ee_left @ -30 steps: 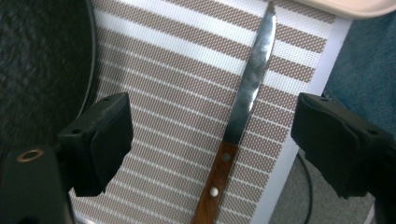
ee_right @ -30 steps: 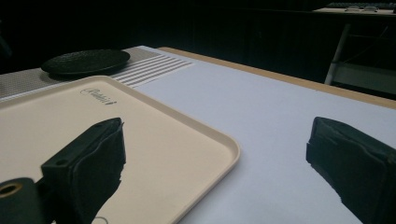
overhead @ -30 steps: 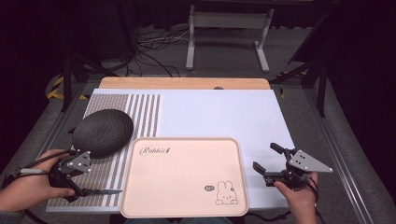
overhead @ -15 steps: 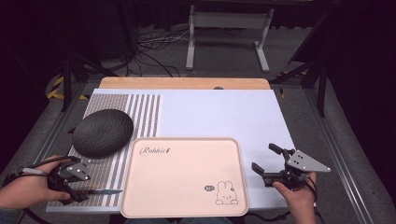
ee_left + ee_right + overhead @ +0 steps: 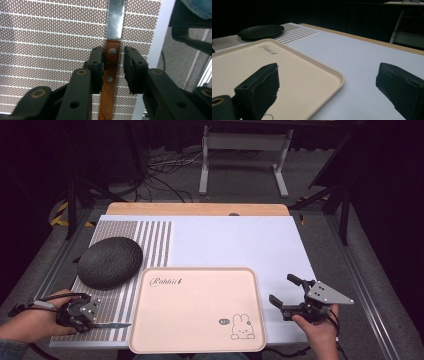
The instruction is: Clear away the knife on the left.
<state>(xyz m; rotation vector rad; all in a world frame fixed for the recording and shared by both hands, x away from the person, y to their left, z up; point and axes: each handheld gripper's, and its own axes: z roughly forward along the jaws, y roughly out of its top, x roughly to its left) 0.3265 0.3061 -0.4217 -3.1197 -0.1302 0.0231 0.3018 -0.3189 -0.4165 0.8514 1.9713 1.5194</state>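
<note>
left gripper: your left gripper sits at the near left corner of the table, low over the striped mat. its jaws have just been closing and now straddle the knife handle.
left gripper's grip: in the left gripper view one pad lies against the wooden handle; the other pad stands just off it, with a thin gap showing. nothing is pinched yet.
knife: the knife lies flat on the mat, close to its near edge, with the blade running away from your jaws toward the tray. two rivets show on the handle between the pads.
right gripper: your right gripper rests in your right hand just beyond the tray's right edge, over the white table sheet. its jaws stand wide apart and hold nothing; the right gripper view shows bare sheet between them.
tray: the pink rabbit tray sits at the near middle of the table, between your two grippers. its left edge overlaps the mat, and the knife tip comes just beside it.
trivet: the dark round trivet lies on the mat, beyond the left gripper and well apart from the knife.
</note>
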